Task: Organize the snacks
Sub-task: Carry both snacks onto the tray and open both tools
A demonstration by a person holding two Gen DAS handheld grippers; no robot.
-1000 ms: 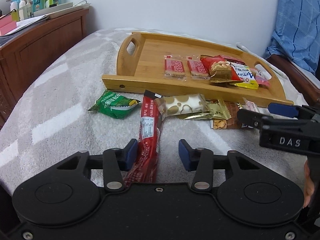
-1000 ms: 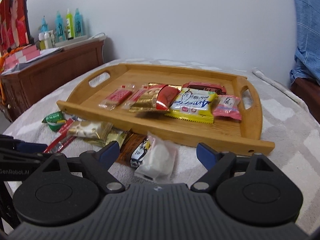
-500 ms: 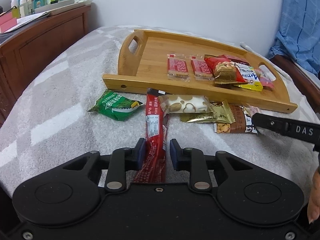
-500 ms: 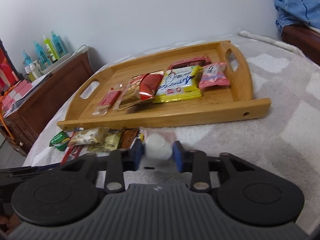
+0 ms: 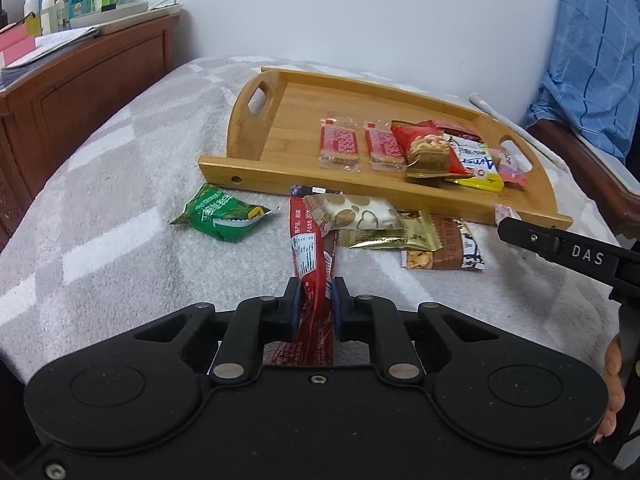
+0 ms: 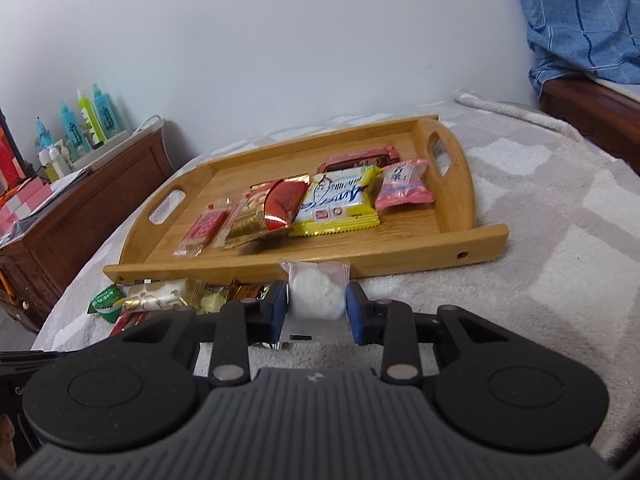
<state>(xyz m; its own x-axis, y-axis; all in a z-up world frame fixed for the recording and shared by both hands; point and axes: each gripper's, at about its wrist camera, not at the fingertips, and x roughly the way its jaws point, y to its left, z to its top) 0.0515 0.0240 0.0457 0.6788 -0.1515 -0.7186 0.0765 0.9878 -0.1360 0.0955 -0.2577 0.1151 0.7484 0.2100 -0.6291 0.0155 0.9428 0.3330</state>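
Both pickups look made: the left claw has just closed on the long red snack bar and the right claw grips the white puffy snack packet, so next each needs lifting ahead into the wooden tray.

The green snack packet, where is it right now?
In the left wrist view, the green snack packet lies on the grey blanket, left of the long red packet and just in front of the wooden tray.

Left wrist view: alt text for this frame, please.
The left tool is shut on a long red snack wrapper lying on a grey blanket, before a wooden tray holding packets.
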